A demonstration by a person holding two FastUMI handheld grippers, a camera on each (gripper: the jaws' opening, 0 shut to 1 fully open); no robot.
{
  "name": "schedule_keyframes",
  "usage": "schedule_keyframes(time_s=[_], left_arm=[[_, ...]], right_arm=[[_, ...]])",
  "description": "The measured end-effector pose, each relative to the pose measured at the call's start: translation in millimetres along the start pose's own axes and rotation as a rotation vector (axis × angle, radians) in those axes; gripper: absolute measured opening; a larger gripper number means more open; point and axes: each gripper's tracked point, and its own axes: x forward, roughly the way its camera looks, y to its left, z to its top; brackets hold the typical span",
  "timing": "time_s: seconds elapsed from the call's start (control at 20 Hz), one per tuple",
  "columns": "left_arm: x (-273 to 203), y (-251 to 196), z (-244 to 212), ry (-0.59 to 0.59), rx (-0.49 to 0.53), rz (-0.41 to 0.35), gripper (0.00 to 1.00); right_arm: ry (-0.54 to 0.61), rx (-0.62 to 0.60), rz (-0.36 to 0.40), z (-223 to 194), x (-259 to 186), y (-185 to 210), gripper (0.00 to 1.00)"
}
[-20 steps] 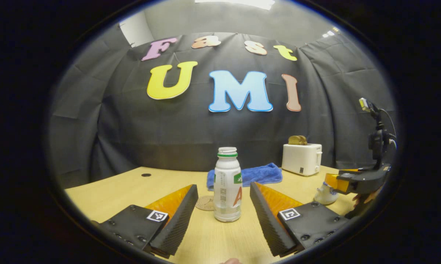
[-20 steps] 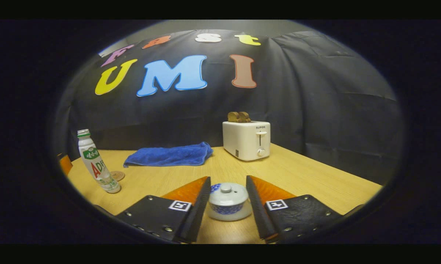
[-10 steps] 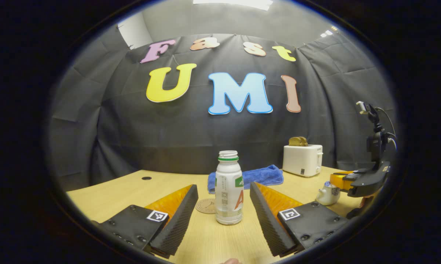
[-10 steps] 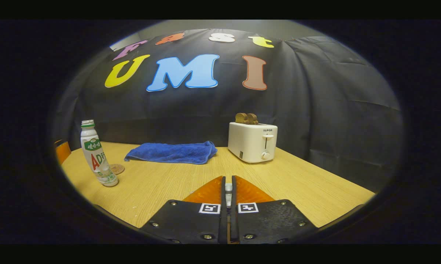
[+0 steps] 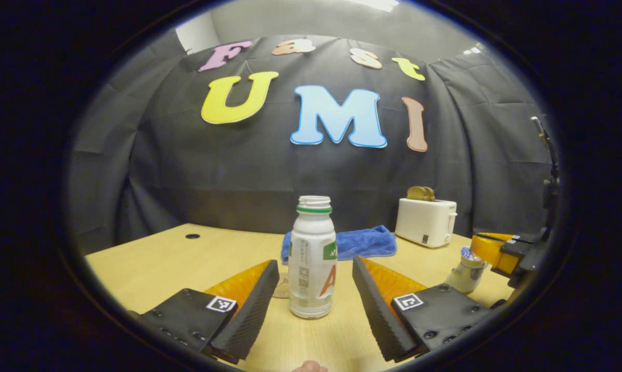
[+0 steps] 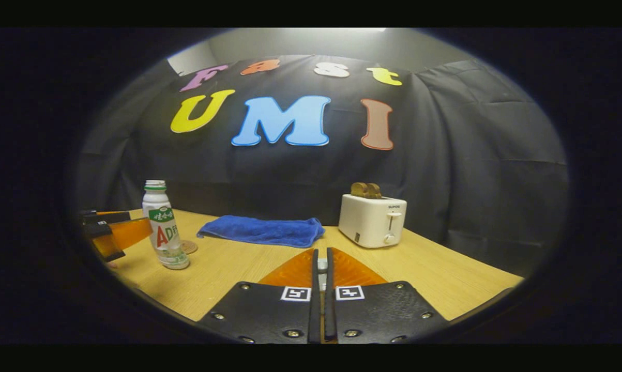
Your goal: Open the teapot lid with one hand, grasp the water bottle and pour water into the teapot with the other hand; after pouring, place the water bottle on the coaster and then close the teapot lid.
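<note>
I see the water bottle (image 5: pixel 312 258) standing upright on the worktop (image 5: pixel 150 263), its long axis vertical, dead ahead between the spread fingers of my left gripper (image 5: pixel 315 289), which touch neither side. The mouth is uncapped. The coaster (image 5: pixel 282 285) lies just behind the bottle. My right gripper (image 6: pixel 320 268) is clenched on a small pale knob, which I judge to be the teapot lid. In the left gripper view the teapot (image 5: pixel 465 274) sits off to the right, under that gripper. The left gripper is plainly nearer the bottle, so closing squarely on its body looks right.
</note>
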Motion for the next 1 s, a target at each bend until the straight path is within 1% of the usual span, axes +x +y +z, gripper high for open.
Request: schedule_keyframes(time_s=[0.1,0.15,0.2,0.25,0.3,0.35,0.4,0.45,0.5,0.55,0.6,0.65,0.7,0.75,0.8,0.85,0.9,0.95,1.0], left_arm=[[13,2,2,-0.023,0.029,0.016,1.00],[19,3,2,-0.023,0.033,0.019,0.97],[24,3,2,-0.028,0.035,0.019,0.94],[30,1,2,-0.028,0.037,0.012,0.92],[36,0,-1,-0.028,0.042,0.015,0.89],[42,2,0,-0.032,0.047,0.025,0.94],[47,3,-1,-0.039,0.052,0.032,0.93],[53,3,-1,-0.040,0.053,0.033,0.91],[59,4,-6,-0.031,0.054,0.038,0.89],[64,6,-11,-0.017,0.052,0.045,1.00],[68,9,-16,-0.003,0.046,0.052,0.95],[72,8,-18,0.003,0.036,0.043,0.89],[74,6,-21,0.009,0.023,0.032,0.89],[73,6,-21,0.012,0.007,0.026,1.00],[68,8,-19,0.011,0.007,0.040,0.97],[69,11,-23,0.021,0.011,0.052,0.84],[66,15,-23,0.028,0.019,0.065,0.74],[62,14,-23,0.033,0.029,0.063,0.82],[61,12,-24,0.039,0.032,0.057,0.82]], right_arm=[[-0.002,0.034,0.008,1,-1,5,0.03],[-0.001,0.035,0.010,1,-1,5,0.03],[-0.001,0.038,0.011,0,0,6,0.19],[-0.002,0.043,0.012,0,0,6,0.19],[-0.003,0.048,0.013,-1,0,6,0.03],[-0.007,0.051,0.014,0,-1,6,0.03],[-0.008,0.054,0.015,-1,-1,7,0.03],[-0.008,0.055,0.018,-1,-1,7,0.19],[-0.005,0.058,0.020,-3,-1,8,0.04],[-0.003,0.061,0.024,-3,0,8,0.04],[-0.005,0.062,0.026,-3,0,9,0.03],[-0.007,0.062,0.028,-3,0,9,0.02],[-0.009,0.062,0.031,-3,0,9,0.00],[-0.011,0.062,0.033,-2,0,9,0.00],[-0.012,0.062,0.036,-4,1,9,0.03],[-0.012,0.062,0.038,-5,1,9,0.00],[-0.013,0.063,0.040,-4,0,9,0.00],[-0.016,0.065,0.043,-2,-2,10,0.00],[-0.016,0.065,0.051,0,-4,11,0.00]])
